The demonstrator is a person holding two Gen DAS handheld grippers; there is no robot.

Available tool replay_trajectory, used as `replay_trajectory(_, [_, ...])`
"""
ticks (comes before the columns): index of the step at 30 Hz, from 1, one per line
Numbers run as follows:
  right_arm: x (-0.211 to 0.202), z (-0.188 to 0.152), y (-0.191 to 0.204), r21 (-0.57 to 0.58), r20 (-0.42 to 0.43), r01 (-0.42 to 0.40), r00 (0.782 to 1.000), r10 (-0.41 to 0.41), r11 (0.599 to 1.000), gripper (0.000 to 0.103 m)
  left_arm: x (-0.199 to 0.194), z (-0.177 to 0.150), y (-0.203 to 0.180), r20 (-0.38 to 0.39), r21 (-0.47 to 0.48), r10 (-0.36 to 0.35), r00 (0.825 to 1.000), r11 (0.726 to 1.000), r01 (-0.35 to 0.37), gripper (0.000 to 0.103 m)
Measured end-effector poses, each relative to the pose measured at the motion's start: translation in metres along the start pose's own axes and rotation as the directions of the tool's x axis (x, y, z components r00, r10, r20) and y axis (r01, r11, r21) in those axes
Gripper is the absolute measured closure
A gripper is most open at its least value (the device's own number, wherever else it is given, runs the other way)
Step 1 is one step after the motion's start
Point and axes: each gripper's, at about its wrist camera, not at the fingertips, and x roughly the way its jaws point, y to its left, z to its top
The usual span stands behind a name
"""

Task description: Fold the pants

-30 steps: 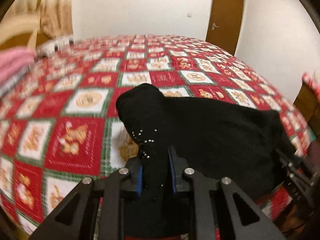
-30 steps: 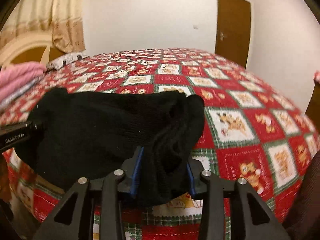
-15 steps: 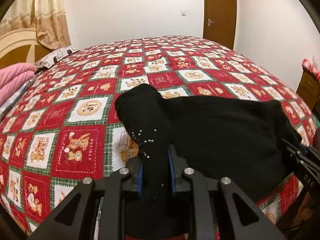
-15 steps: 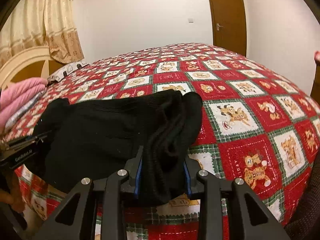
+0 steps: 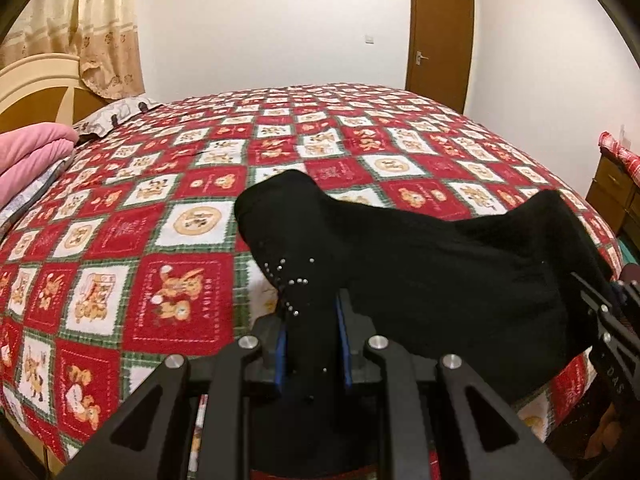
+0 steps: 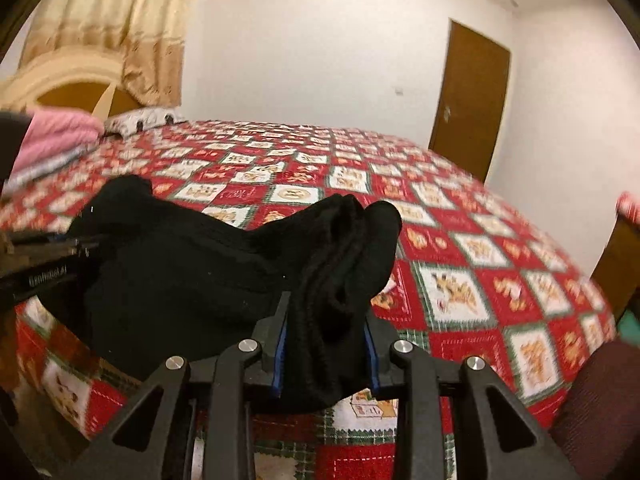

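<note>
Your left tongs (image 5: pixel 310 340) are clenched on a bunched, stud-dotted corner of the black pants (image 5: pixel 440 276), and your right tongs (image 6: pixel 324 354) are clamped on a thick gathered wad at the other end, so the garment hangs slack between them, low over the near edge of the bed (image 5: pixel 168 240) with its red teddy-bear quilt. To do this step well, I would draw the two tongs apart until the span is taut and level, then carry both forward together so the cloth lands flat rather than in a heap.
</note>
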Motion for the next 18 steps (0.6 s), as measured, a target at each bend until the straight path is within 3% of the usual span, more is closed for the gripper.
replay_trajectory(3, [0.000,-0.001,0.006,-0.004,-0.003,0.000,1.000,0.000,1.000,0.072,0.000,-0.004,0.005,-0.005,0.000,0.009,1.000,1.000,-0.009,0.082])
replay_trajectory(7, [0.006,-0.001,-0.008,0.097,-0.043,-0.043,0.998,0.047,0.994,0.072,-0.003,-0.005,0.005,0.002,0.025,0.011,1.000,1.000,-0.011,0.082])
replay_trajectory(11, [0.004,0.010,-0.012,0.166,-0.027,-0.088,0.995,0.094,0.982,0.072,-0.006,-0.001,0.008,0.006,0.039,0.019,1.000,0.999,-0.020,0.081])
replay_trajectory(18, [0.004,0.038,0.021,0.133,0.026,-0.154,0.988,0.151,0.979,0.072,-0.016,0.012,0.041,0.034,-0.006,0.076,0.997,0.997,-0.075,0.081])
